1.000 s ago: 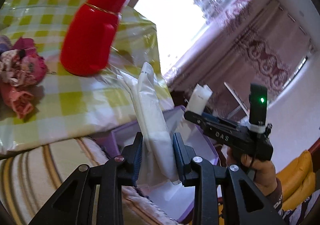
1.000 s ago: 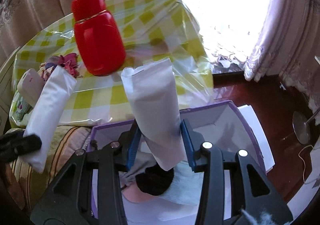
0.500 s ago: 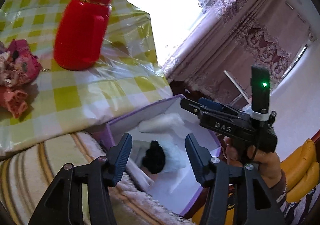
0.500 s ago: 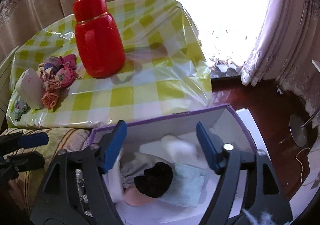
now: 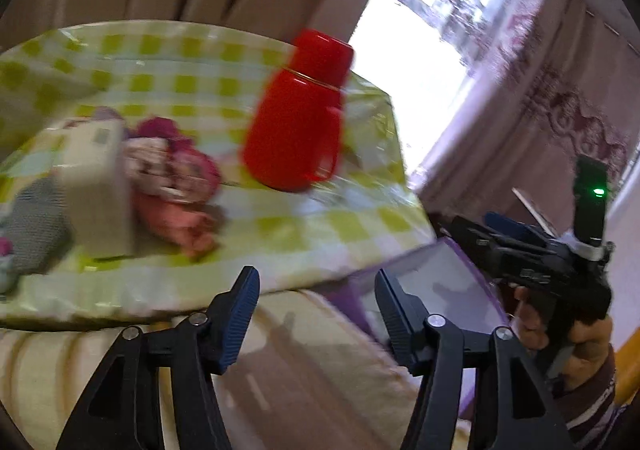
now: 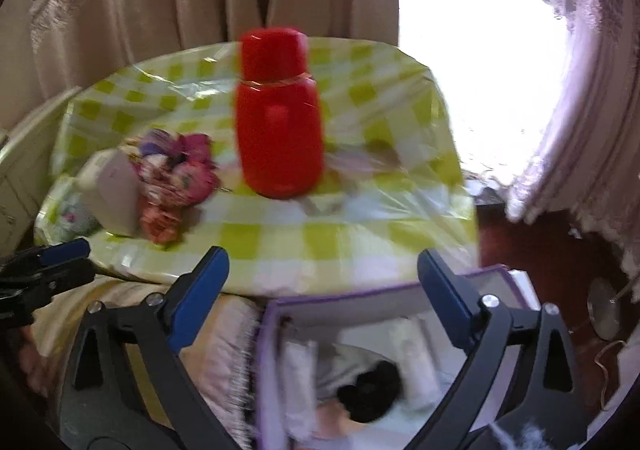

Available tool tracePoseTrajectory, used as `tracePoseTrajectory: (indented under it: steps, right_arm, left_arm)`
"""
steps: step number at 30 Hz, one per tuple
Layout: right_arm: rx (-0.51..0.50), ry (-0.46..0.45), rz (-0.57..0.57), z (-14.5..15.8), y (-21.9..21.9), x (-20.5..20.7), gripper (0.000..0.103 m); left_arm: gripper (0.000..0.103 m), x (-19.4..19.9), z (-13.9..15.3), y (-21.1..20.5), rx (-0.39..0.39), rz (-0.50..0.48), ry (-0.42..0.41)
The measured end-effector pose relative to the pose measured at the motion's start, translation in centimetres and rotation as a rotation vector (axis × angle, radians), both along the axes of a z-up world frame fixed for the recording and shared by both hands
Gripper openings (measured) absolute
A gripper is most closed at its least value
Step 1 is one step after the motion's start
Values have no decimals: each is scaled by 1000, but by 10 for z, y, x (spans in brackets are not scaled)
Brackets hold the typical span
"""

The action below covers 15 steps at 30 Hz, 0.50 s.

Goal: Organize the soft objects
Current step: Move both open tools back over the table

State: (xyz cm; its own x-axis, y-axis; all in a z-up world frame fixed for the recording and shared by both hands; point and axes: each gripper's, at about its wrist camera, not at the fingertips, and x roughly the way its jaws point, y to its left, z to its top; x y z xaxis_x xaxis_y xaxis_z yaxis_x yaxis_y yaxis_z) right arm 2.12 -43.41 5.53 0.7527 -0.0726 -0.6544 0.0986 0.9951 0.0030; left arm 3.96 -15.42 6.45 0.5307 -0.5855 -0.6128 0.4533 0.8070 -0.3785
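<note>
left claw (image 5: 316, 292) wide, holding nothing | right claw (image 6: 322, 274) wide, holding nothing, above purple box (image 6: 360, 300)

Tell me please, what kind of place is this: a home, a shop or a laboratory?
Most likely a home living room: long curtains hang by a bright window, a checked tablecloth covers a table with a red flask, and a striped sofa cushion lies below.

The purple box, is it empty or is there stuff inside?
Not empty. In the right wrist view the purple box holds white soft packs, a black bundle and something pink.
</note>
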Motion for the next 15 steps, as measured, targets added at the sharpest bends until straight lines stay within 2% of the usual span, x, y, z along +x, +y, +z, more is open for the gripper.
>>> tracePoseTrajectory:
  steps: [7,12,15]
  right_arm:
    - [96,-47,141,14,39,13,98]
    - [168,-35,261,9,66,24,98]
    - [148,8,274,0,84,36,98]
  left_arm:
    - [65,15,-1,78,29,167,34]
    - [65,22,-10,130,39,274,64]
    - [65,27,-17,159,48,350,97]
